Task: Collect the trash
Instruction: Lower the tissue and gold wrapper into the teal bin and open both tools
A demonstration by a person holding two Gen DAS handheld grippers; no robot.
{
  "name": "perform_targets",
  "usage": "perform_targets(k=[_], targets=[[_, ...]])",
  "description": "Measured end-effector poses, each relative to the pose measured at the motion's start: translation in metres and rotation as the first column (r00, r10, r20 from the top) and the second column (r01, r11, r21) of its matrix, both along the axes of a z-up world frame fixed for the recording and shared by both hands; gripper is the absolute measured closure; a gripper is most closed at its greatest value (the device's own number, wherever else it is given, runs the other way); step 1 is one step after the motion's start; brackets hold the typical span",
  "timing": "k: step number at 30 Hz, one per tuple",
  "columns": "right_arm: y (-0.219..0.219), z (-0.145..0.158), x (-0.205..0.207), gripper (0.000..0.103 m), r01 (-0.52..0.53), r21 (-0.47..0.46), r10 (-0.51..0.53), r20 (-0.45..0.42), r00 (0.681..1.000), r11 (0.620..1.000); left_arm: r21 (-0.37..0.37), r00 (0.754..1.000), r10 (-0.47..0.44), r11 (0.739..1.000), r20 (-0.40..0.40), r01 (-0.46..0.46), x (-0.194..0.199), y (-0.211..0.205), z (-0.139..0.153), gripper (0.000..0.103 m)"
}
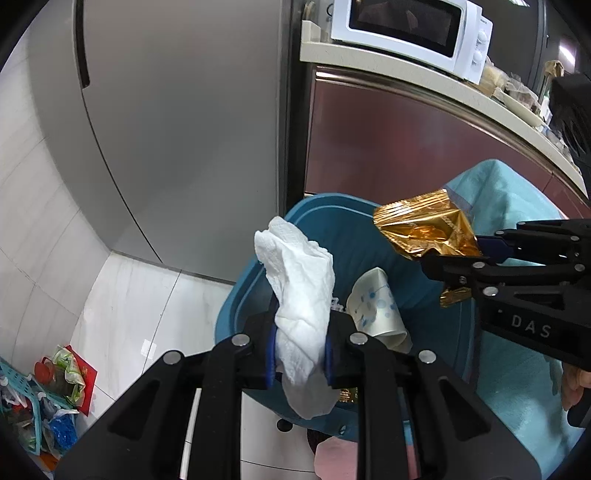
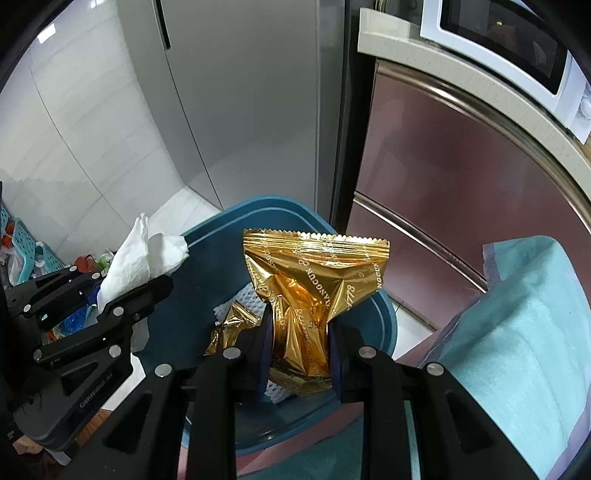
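The left claw [image 1: 300,354] is clenched on a crumpled white paper towel [image 1: 301,295], its blue pads pressing the towel from both sides; the towel sticks up above the pads and hangs a little below them. The right claw [image 2: 301,354] is clenched on a gold foil wrapper [image 2: 314,288], which stands up from the pads with its serrated edge on top. Gold-on-gold lettering runs along the wrapper's seams, partly legible as "NOCUN", with the digits "778" near a fold. In the left wrist view the right claw's black body shows the letters "DAS" [image 1: 532,326]; in the right wrist view the left claw's body reads something like "GenRobot.AI" [image 2: 96,392].

Both claws hang over an open blue bin [image 1: 332,218]. Inside it lie a paper cup [image 1: 376,306] with pale blue dots, a second scrap of gold foil [image 2: 231,325], and a white sheet [image 2: 242,299] under it.

A light teal cloth [image 2: 517,332] covers a surface just beside the bin. Behind the bin stand a grey refrigerator [image 1: 177,129] and a reddish cabinet front [image 1: 399,147]. On the tabletop [image 1: 406,70] above the cabinet sits a white microwave [image 1: 410,29]. On the white tiled floor [image 1: 129,306] to the left, a teal basket [image 1: 22,398] sits among assorted clutter.
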State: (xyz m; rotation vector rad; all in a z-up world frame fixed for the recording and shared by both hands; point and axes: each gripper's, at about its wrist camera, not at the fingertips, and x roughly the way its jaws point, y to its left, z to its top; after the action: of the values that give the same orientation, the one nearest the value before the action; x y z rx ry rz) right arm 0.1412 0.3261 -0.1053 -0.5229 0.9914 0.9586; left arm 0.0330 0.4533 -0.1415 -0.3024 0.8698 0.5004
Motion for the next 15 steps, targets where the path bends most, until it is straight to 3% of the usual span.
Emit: perform_targets(k=[15], targets=[[0.007,-0.011,0.001,0.077,-0.01,-0.048,0.01,-0.015,1.0,0.999,-0.026,0.999,-0.018,1.0,-0.031,0.017,0.012,-0.001,-0.018,0.084]])
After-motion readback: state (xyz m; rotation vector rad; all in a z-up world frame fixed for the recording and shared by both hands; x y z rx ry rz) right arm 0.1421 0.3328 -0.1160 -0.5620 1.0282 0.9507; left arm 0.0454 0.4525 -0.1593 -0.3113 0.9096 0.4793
